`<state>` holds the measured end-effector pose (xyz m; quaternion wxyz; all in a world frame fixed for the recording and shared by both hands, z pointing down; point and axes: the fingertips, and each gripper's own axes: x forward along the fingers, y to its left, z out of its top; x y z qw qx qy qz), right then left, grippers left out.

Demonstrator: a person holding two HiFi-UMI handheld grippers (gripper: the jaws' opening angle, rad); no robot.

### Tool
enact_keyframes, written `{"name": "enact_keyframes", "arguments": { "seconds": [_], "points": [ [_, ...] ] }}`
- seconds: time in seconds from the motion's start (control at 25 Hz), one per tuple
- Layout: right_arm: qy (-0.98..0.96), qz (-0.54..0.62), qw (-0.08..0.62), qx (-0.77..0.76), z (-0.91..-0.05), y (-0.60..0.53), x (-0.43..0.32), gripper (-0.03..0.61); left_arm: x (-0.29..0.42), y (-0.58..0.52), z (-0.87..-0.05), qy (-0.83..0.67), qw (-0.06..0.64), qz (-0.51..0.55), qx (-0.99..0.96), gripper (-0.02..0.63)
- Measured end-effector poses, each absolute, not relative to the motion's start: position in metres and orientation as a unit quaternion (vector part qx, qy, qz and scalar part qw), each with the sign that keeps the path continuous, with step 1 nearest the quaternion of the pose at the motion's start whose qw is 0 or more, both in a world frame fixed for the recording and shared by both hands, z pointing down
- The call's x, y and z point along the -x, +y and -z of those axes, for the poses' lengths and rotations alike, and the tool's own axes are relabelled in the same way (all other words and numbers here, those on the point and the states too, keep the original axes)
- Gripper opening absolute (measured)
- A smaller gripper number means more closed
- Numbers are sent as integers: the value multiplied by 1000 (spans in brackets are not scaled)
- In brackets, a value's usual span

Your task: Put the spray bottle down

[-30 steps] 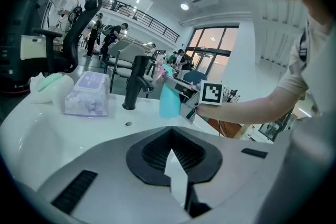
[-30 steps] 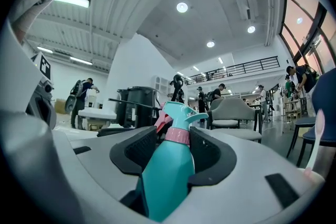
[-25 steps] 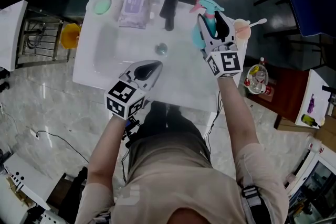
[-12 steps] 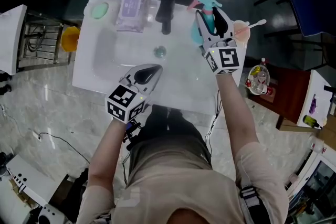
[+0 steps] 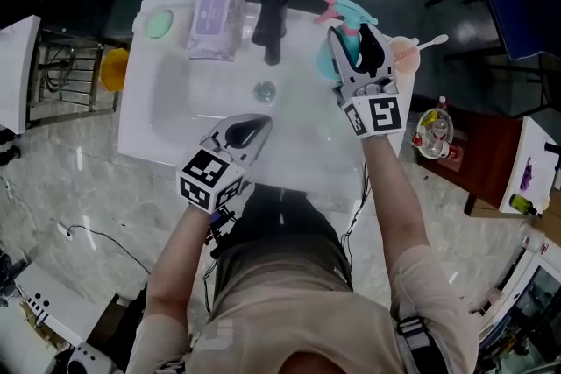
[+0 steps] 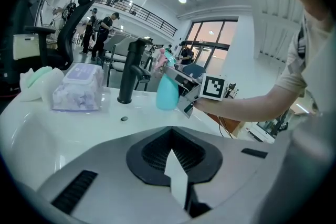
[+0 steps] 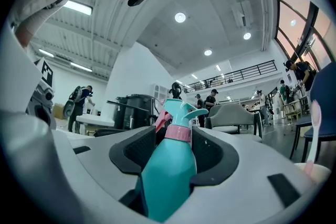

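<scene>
A teal spray bottle (image 5: pixel 331 57) with a pink collar and trigger stands upright over the right rim of the white sink (image 5: pixel 140 127). My right gripper (image 5: pixel 351 35) is shut on its body, and the dark pads clamp both sides in the right gripper view, where the spray bottle (image 7: pixel 168 165) fills the jaws of the right gripper (image 7: pixel 173 152). In the left gripper view the spray bottle (image 6: pixel 168 93) has its base at or just above the counter; I cannot tell whether it touches. My left gripper (image 5: pixel 261 119) hovers over the sink's front part, shut and holding nothing, as the left gripper (image 6: pixel 176 165) view confirms.
A black faucet (image 5: pixel 267 17) rises at the back of the sink, with a wipes pack (image 5: pixel 213 17) and a green soap (image 5: pixel 158 24) to its left. The drain (image 5: pixel 264 89) lies mid-basin. A cup with a toothbrush (image 5: pixel 405 48) stands just right of the bottle.
</scene>
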<state>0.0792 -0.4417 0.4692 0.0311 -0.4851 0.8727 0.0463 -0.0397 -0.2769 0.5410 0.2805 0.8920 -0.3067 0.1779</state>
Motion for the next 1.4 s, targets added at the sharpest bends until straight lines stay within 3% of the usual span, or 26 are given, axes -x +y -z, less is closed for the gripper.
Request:
{"name": "enact_keyframes", "arguments": {
  "seconds": [1.4],
  "points": [
    [880, -20, 25, 474, -486, -445, -73, 218, 41, -274, -551, -293, 280, -180, -896, 5]
  ]
}}
